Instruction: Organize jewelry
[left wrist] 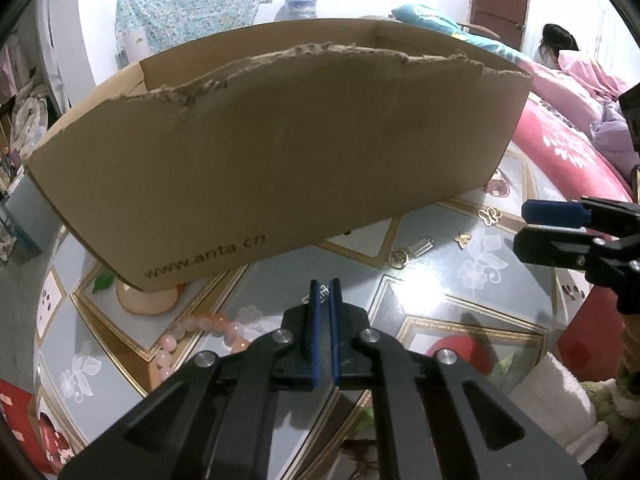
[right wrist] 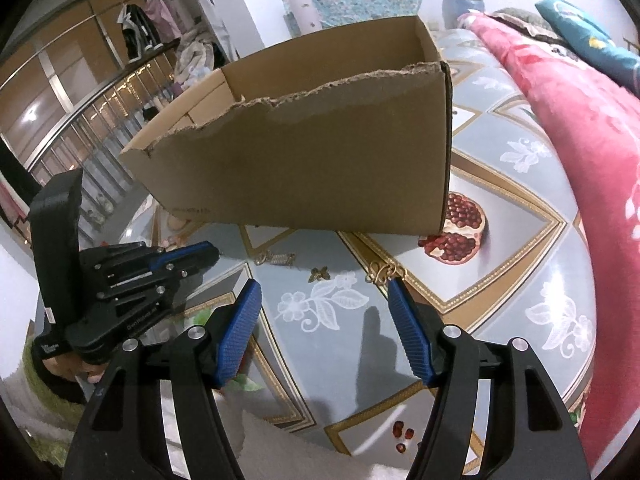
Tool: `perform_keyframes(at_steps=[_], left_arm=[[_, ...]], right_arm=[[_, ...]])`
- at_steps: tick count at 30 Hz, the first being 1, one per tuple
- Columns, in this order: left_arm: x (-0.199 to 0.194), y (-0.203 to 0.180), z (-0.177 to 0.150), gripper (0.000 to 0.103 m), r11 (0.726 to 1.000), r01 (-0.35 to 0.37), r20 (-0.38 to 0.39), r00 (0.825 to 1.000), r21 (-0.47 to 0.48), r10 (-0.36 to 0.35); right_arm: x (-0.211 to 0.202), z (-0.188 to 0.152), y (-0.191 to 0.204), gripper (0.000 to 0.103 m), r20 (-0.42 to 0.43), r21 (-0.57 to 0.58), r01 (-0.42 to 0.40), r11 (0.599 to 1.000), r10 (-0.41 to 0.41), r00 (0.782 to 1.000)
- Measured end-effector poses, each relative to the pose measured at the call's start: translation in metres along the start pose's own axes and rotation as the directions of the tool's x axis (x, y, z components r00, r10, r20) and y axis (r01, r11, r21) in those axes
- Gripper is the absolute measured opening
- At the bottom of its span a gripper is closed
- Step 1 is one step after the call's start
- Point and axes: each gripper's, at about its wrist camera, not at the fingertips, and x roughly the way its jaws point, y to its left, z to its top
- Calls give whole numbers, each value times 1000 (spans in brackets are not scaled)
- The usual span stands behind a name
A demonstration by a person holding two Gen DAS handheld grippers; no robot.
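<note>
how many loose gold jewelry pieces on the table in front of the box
3: a butterfly clip nearest the box's right corner, a smaller butterfly below it, and a round piece beside a silver comb clip. More may hide behind the cardboard box.

Both wrist views look low across the table — sharing, seemingly close, the cardboard box.

Right hand-held gripper spread wide above floral table, cardboard box beyond, gold butterfly clip between

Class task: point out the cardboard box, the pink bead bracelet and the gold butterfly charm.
cardboard box (left wrist: 280,160): left wrist view, near wall.
pink bead bracelet (left wrist: 200,326): left wrist view, bead strand.
gold butterfly charm (right wrist: 319,274): right wrist view, wings.
</note>
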Motion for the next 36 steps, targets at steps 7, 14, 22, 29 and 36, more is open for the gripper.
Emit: perform_keyframes(at_steps=[7,14,22,29,36], left_arm=[[-10,5,-12,4,991,121,0,993,-54,-121],[-24,7,-18,6,991,129,33,991,-39,-128],[-17,8,-5,18,997,57,45,997,48,-59],[2,15,6,21,994,108,3,994,29,-108],[-8,11,-2,21,984,176,-17,984,-5,-176]], right_arm=[[0,0,4,61,4,-20,7,1000,-7,1000],[5,1,9,57,-4,-47,-8,999,8,1000],[9,3,14,57,-10,-56,-18,998,17,1000],[9,2,11,57,-15,-46,-20,999,19,1000],[13,2,9,57,-23,-32,-30,999,29,999]])
